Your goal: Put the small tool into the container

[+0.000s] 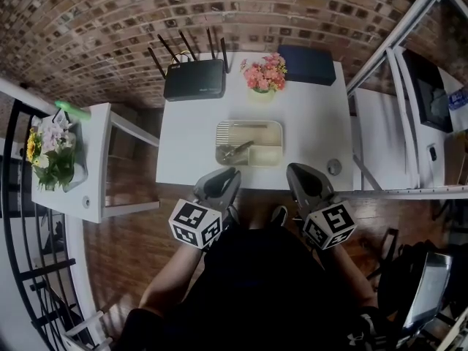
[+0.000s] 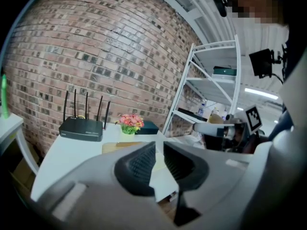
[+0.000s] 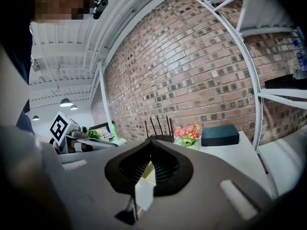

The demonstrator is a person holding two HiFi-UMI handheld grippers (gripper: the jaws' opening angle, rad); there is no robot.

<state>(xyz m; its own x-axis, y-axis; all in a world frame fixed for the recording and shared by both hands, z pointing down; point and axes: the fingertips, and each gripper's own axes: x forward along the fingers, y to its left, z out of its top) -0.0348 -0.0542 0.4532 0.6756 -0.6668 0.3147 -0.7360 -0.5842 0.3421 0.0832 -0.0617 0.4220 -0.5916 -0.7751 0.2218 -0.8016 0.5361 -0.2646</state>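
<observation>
Head view, items read left to right; clock positions are taken from the middle of the worktop.

1. Side table [image 1: 99, 168], white, well off at 9 o'clock. It carries a bunch of yellow and pale flowers [image 1: 48, 149] and a green object [image 1: 73, 110] at its far edge; I cannot tell what that object is.
2. Router [image 1: 194, 79], black, aerials up, at 11 o'clock on the white worktop [image 1: 311, 119].
3. Left gripper [image 1: 223, 178], at 7 o'clock over the near edge, marker cube toward me. Its own view shows the jaws narrowly apart, a thin gap from tip to root, with nothing in it.
4. Container [image 1: 248, 123], a pale divided tray, just on the 6 o'clock side of the middle.
5. Small tool [image 1: 235, 151], lying slanted inside the container, in the compartment at the tray's 7 o'clock. Neither gripper touches it.
6. Pink flowers [image 1: 265, 72] in a pale pot, at 12 o'clock.
7. Right gripper [image 1: 300, 175], at 5 o'clock over the near edge. From its own view I read the jaw tips as meeting, with nothing between them.
8. Dark box [image 1: 307, 64], flat, at 1 o'clock.
9. Small round object [image 1: 334, 167], at 4 o'clock near the edge, too small to identify.
10. White shelving rack [image 1: 376, 123], beside the worktop at 3 o'clock.
</observation>
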